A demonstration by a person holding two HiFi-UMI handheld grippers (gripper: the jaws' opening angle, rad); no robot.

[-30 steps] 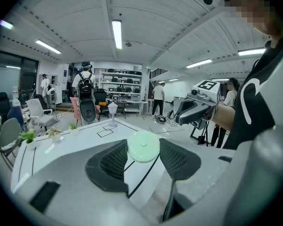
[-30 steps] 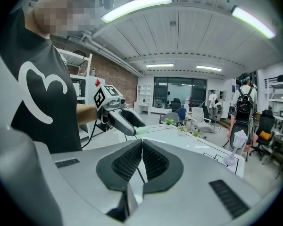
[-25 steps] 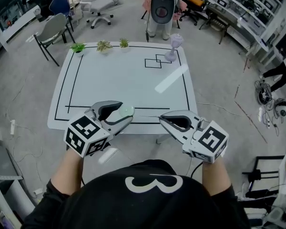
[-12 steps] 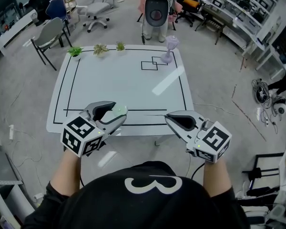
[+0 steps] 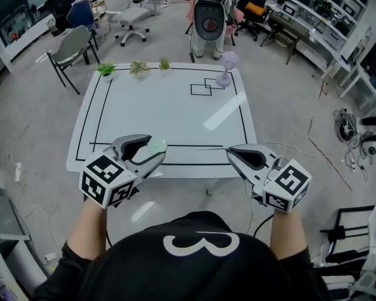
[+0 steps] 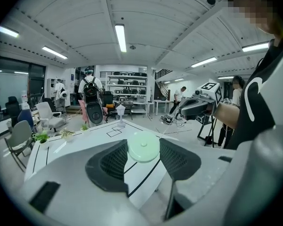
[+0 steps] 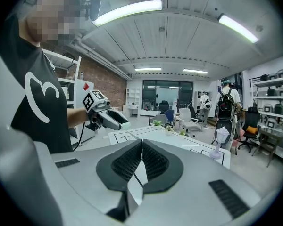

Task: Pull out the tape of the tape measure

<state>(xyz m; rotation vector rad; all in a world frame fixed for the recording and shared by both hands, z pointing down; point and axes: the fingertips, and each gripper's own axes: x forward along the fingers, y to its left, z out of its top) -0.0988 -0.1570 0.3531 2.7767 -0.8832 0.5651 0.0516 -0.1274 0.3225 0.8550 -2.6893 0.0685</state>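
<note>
Right now you are in the middle of the pull itself, to judge by how things lie: your left gripper (image 5: 151, 150) is clamped on the pale green, round tape measure (image 5: 156, 145), its two dark pads pressing the case from either side, and your right gripper (image 5: 230, 149) has its jaws pressed together on the end of the tape (image 5: 208, 148). The tape shows as a thin line running across from the case to the right gripper's tip. Both grippers hang side by side over the near edge of the white table (image 5: 175, 111), pointing away from you, with only a modest gap between them, so just a short length of tape looks to be out. The next move calls for you to draw the right gripper further to your right, away from the case, along the line in which the tape leaves it. Hold the left gripper steady meanwhile, so that the case does not twist between the pads. Mind the pinch on the right: the tape is thin and probably spring-loaded, so a slack grip would likely let it snap back into the case.
</note>
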